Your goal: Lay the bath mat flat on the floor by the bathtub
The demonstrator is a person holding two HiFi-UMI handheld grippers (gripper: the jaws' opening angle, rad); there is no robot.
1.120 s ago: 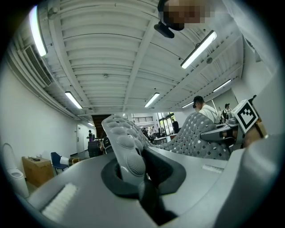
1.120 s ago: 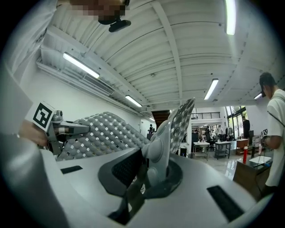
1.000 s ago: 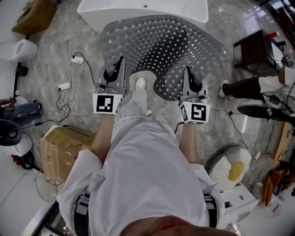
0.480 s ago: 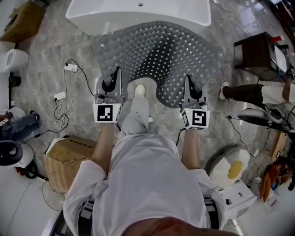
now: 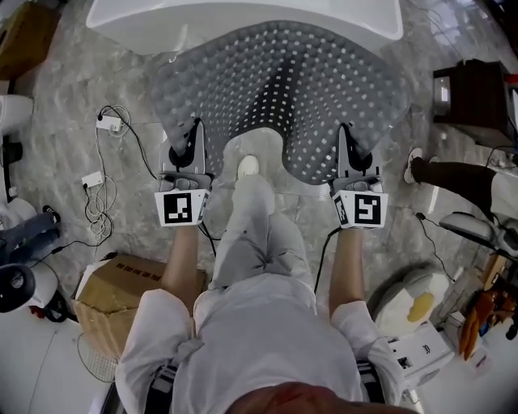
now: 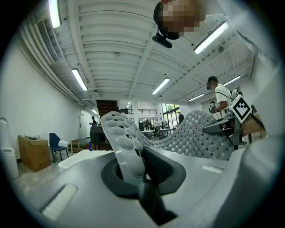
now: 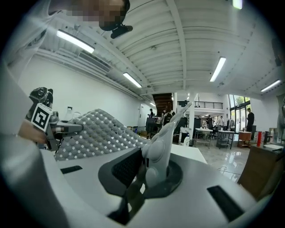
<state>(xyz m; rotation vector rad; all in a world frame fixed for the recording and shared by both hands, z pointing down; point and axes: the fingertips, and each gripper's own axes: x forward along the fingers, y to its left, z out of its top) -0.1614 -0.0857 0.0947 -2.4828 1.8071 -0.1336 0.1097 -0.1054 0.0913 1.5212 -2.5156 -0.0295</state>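
Stands on a grey marble floor (image 5: 81, 105) facing a white bathtub (image 5: 243, 20), with one pale shoe (image 5: 248, 166) set forward between the two arms. Holds a grey, hole-dotted bath mat (image 5: 283, 89) by its near edge. Clamps the left hand-held gripper (image 5: 191, 139) shut on the mat's near left corner and the right hand-held gripper (image 5: 350, 144) shut on its near right corner. Shows, in the left gripper view, a bumpy flap of the mat (image 6: 196, 133) pinched between the jaws of that hand-held gripper (image 6: 133, 162) and standing up from them. Shows, in the right gripper view, a paler fold of the mat (image 7: 98, 129) pinched the same way (image 7: 151, 164). Spreads the mat wide between the grippers and the bathtub, far edge up against the tub's near wall, middle humped, near edge dipping in a notch around the shoe. Cannot tell whether the far edge rests on the floor. Has on the left white cables (image 5: 101, 178) and a cardboard box (image 5: 121, 291) on the floor, and on the right a dark stand (image 5: 473, 89).
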